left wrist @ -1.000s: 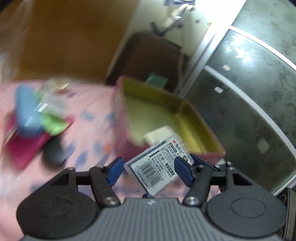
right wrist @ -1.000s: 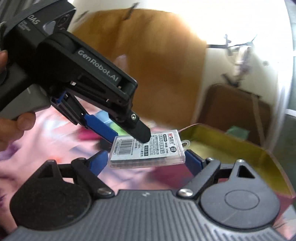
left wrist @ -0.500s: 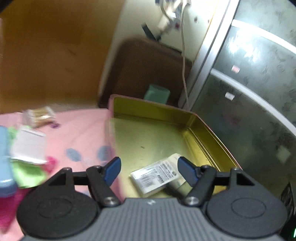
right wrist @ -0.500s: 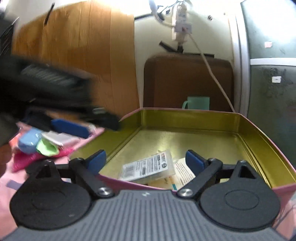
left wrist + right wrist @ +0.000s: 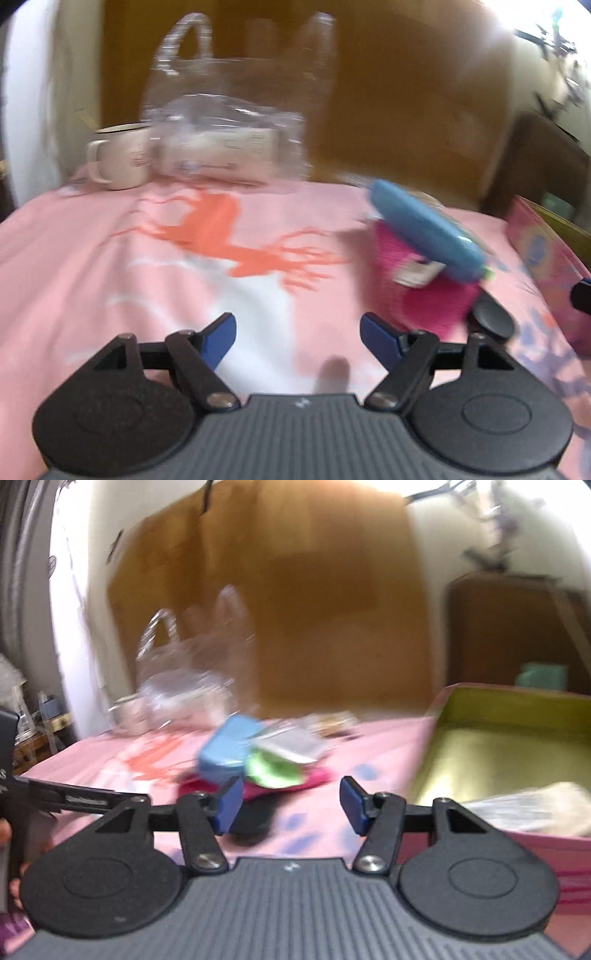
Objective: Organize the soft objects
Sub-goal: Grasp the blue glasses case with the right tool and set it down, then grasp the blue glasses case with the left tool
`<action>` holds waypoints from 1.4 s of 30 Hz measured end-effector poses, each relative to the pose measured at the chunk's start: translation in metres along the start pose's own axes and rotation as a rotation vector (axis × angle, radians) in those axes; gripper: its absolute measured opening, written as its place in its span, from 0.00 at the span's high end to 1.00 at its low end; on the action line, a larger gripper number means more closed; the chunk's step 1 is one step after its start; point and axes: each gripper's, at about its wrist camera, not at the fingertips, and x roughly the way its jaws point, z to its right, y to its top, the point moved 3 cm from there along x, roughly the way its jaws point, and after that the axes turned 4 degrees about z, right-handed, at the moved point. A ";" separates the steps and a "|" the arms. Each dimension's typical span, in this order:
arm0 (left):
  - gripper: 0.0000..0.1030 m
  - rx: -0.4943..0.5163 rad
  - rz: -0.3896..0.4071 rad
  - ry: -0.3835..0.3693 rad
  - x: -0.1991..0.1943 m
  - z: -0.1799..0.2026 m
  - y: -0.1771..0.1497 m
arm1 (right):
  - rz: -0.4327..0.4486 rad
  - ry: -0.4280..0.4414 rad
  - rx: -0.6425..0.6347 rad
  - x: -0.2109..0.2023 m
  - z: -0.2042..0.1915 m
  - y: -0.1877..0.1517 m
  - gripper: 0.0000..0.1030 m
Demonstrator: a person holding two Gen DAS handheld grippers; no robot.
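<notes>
Both the left tongs [image 5: 297, 328] and right tongs [image 5: 291, 803] are spread and empty, so a fresh pickup is judged next. The blue pouch [image 5: 225, 747] lies on the pink cloth [image 5: 110, 266], beside the tin [image 5: 517, 705], and must be pinched

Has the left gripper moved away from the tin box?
Yes. The left gripper has swung left; the tin box now sits at the frame's right edge.
</notes>
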 end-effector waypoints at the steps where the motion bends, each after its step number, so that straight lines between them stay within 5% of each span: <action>1: 0.25 -0.034 0.003 -0.019 0.000 -0.006 0.001 | -0.021 0.022 0.001 0.012 -0.008 0.001 0.41; 6: 0.25 -0.066 0.028 -0.038 -0.004 -0.012 0.003 | -0.084 0.103 0.048 0.070 -0.046 0.011 0.37; 14: 0.24 -0.109 0.022 -0.055 0.000 -0.016 0.002 | -0.228 0.032 0.068 0.137 -0.057 0.000 0.45; 19: 0.18 -0.102 0.015 -0.059 0.000 -0.016 0.002 | -0.209 0.075 0.057 0.094 -0.053 -0.003 0.45; 26: 0.00 -0.037 -0.040 -0.133 0.002 -0.004 0.001 | -0.292 0.199 -0.103 -0.023 -0.034 -0.047 0.45; 29: 0.01 -0.028 -0.067 -0.197 -0.002 0.009 -0.003 | -0.283 0.097 -0.180 -0.070 -0.014 -0.065 0.34; 33: 0.03 -0.080 -0.126 -0.391 -0.017 0.044 -0.009 | -0.222 -0.104 -0.166 -0.110 0.017 -0.075 0.32; 38: 0.18 0.018 -0.236 -0.550 -0.028 0.111 -0.020 | -0.188 -0.101 -0.072 -0.121 0.034 -0.081 0.31; 42: 0.21 0.068 -0.296 -0.570 -0.034 0.139 -0.034 | -0.179 -0.078 -0.080 -0.113 0.035 -0.080 0.26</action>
